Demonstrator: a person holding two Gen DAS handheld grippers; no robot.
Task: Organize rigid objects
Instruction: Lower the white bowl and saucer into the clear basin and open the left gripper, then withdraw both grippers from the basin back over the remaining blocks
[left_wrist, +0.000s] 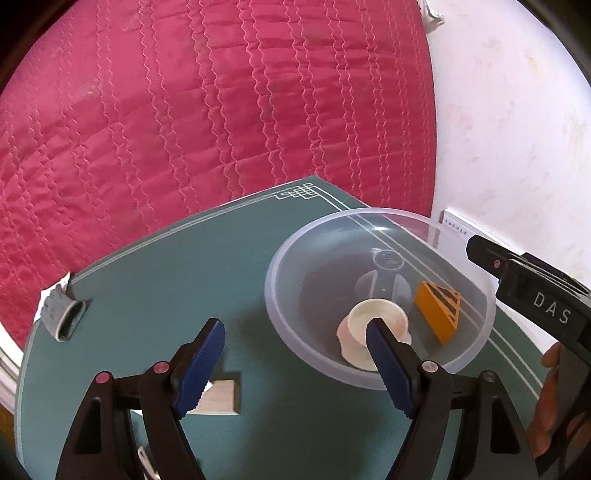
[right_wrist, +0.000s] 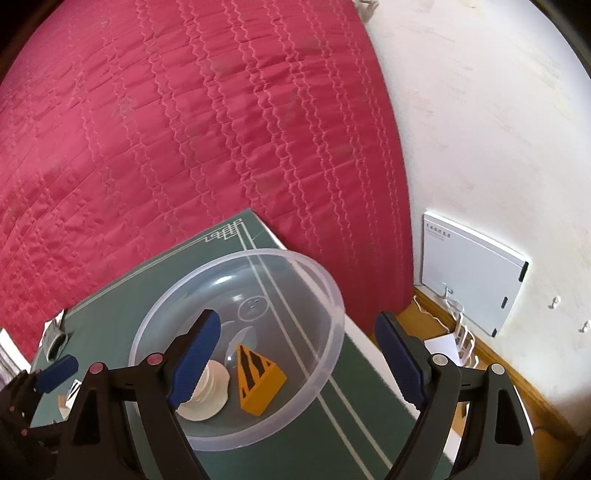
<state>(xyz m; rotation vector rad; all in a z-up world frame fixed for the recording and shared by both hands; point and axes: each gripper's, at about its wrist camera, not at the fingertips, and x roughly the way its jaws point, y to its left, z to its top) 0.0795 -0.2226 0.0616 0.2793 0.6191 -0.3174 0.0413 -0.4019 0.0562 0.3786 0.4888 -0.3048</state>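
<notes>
A clear plastic bowl (left_wrist: 314, 295) (right_wrist: 166, 332) stands on a green mat (left_wrist: 166, 288) (right_wrist: 110, 306). Inside it lie a cream cup-shaped piece (left_wrist: 373, 319) (right_wrist: 216, 384) and an orange wedge with black stripes (left_wrist: 437, 310) (right_wrist: 260, 380). My left gripper (left_wrist: 295, 354) is open at the bowl's near-left rim, nothing pressed between its pads; its right fingertip overlaps the cream piece. A pale wooden block (left_wrist: 221, 400) lies on the mat below its left finger. My right gripper (right_wrist: 299, 354) is open and empty over the bowl's right side.
A grey tube-like piece (left_wrist: 64, 314) (right_wrist: 55, 341) lies at the mat's left edge. Red quilted bedding (left_wrist: 221, 110) rises behind the mat. To the right are a white wall (left_wrist: 517, 129), a white panel (right_wrist: 472, 273) and wooden floor (right_wrist: 436, 317).
</notes>
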